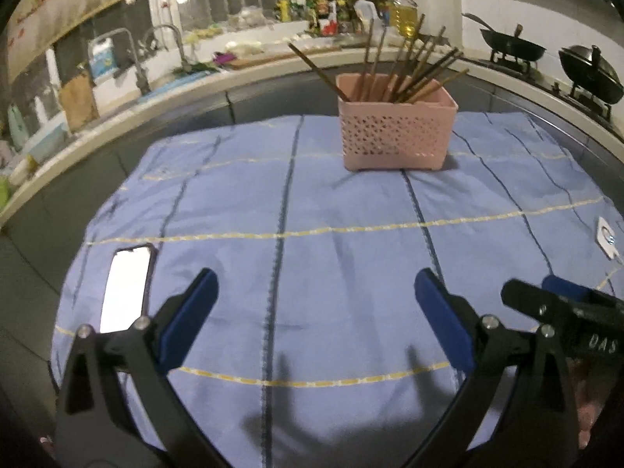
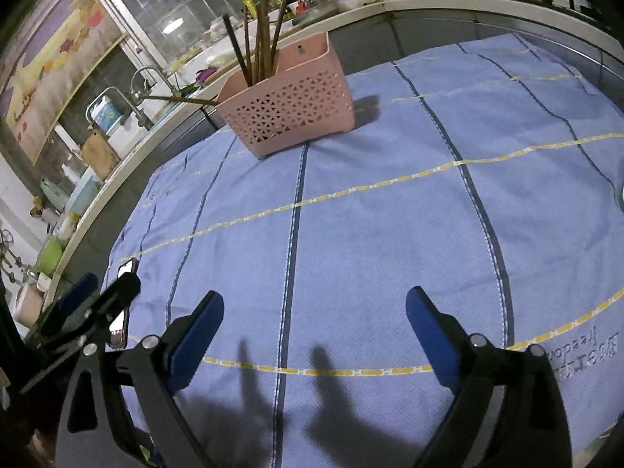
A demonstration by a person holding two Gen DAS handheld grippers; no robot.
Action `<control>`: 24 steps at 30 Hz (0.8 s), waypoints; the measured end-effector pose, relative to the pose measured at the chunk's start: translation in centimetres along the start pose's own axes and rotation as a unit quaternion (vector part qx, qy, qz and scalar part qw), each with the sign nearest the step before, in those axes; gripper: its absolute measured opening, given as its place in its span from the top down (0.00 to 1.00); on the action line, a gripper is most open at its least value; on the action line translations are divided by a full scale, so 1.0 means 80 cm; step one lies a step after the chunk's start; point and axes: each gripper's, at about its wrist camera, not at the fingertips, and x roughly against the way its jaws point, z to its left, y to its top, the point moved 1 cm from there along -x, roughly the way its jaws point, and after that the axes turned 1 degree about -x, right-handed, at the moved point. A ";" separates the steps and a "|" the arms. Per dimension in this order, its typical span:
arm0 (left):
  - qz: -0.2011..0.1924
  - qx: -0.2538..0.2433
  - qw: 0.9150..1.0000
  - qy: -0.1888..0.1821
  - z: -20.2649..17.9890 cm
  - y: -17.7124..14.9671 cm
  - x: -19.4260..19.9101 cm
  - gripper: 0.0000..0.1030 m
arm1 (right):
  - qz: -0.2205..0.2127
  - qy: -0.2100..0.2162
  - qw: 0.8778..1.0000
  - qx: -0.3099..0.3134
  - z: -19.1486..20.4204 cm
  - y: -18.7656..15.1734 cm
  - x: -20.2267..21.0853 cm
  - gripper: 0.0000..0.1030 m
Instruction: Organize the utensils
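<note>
Chopsticks (image 1: 409, 66), thin brown sticks of what looks like wood or bamboo, stand bundled in a pink basket (image 1: 394, 136) at the far middle of the worktop, leaning and fanning out at different angles above its rim; there are roughly a dozen, though where they overlap an exact count cannot be made. From the right wrist view one stick (image 2: 175, 98) pokes out sideways, nearly level, past the basket's left side. The single basket is rectangular, of smooth matte plastic, its walls pierced with rows of small triangular holes below a plain solid band at the rim, and it rests on short feet. It stands on a blue cloth (image 1: 351, 257), a finely textured woven fabric crossed by dark blue stripes and thin yellow dashed lines, lightly creased, with some printed lettering near its right edge. One phone (image 1: 126, 286) with a lit screen lies flat on the cloth at the near left, and a small white tag-like object (image 1: 606, 236) sits at the right edge. The left hand-held gripper (image 1: 316, 312) hovers over the near cloth with its blue-padded black fingers spread wide, holding nothing; the right hand-held gripper (image 2: 314, 331) just beside it is likewise spread and empty.
</note>
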 end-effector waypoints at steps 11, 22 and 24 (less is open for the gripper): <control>-0.014 -0.012 1.000 0.018 -0.006 -0.001 0.006 0.06 | 0.000 0.016 1.000 0.014 0.008 -0.007 0.003 0.09; -0.005 0.005 1.000 0.019 0.001 -0.001 0.004 0.06 | -0.022 0.040 0.999 0.021 0.014 -0.005 0.018 0.09; -0.003 0.005 1.000 0.020 0.002 -0.001 0.004 0.06 | -0.019 0.042 0.999 0.019 0.014 -0.006 0.017 0.09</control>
